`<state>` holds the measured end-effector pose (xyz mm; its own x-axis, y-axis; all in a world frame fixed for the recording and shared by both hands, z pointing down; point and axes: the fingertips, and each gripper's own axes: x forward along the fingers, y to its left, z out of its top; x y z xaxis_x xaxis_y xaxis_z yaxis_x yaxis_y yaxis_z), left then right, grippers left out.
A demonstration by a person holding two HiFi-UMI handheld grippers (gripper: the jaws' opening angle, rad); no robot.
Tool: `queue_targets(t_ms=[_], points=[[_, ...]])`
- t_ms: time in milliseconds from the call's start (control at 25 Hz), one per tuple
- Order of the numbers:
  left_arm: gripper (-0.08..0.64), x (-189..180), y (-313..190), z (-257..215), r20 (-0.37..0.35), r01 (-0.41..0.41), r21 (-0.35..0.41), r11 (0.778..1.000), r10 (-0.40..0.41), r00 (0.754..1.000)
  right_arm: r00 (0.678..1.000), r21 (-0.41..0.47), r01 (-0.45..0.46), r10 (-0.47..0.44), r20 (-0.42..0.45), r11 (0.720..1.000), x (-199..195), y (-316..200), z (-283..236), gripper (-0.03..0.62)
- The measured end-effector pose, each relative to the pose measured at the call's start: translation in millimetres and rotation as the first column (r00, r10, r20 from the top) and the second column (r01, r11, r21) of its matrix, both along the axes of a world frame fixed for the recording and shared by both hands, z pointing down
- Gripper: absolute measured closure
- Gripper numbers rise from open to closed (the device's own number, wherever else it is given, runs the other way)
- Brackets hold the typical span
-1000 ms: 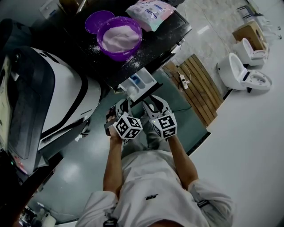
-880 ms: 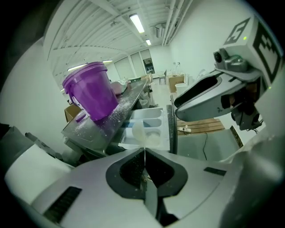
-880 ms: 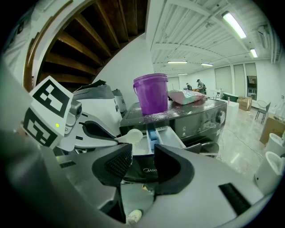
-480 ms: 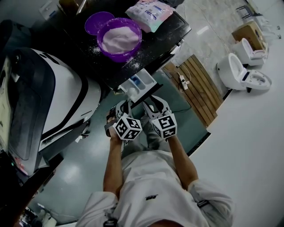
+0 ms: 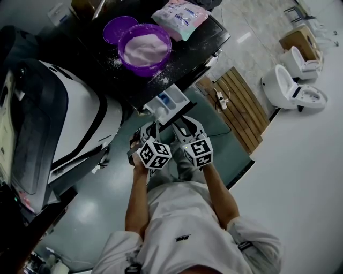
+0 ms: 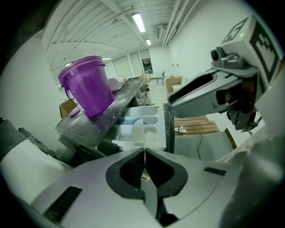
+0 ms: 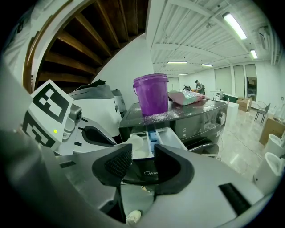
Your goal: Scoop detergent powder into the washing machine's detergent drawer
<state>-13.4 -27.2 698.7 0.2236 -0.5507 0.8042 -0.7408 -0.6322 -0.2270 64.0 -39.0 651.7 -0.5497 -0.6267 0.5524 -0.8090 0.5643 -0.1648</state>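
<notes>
hovering low near the body, the left gripper point(image 5: 147, 128) has its jaws pressed together on nothing and the right gripper point(image 5: 187, 124) has them spread and empty, probably readied to start. at 12 o'clock the open detergent drawer point(image 5: 169, 101) points its long axis toward them. farther off, at 11 o'clock, the powder bucket point(image 5: 143, 47) sits on the washing machine point(image 5: 198, 45).

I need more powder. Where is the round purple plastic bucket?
In the head view the purple bucket stands upper left of centre on the dark machine top, between a purple lid and a pink bag.
</notes>
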Motion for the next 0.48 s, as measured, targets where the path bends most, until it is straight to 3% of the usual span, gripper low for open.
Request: queue_targets(t_ms=[280,480], points=[[0.545,-0.5,-3.1,-11.9,-0.109,0.039,-0.001,0.999,-0.039,0.993,1.000,0.012,-0.004,0.004,-0.007,1.000,-2.2,-2.0,-5.5,0.438],[0.545,-7.7,-11.9,-32.6,-0.236,0.095,0.022,0.995,-0.087,0.968,1.000,0.029,-0.008,0.008,-0.011,1.000,-3.9,-4.3,-13.5,0.437]])
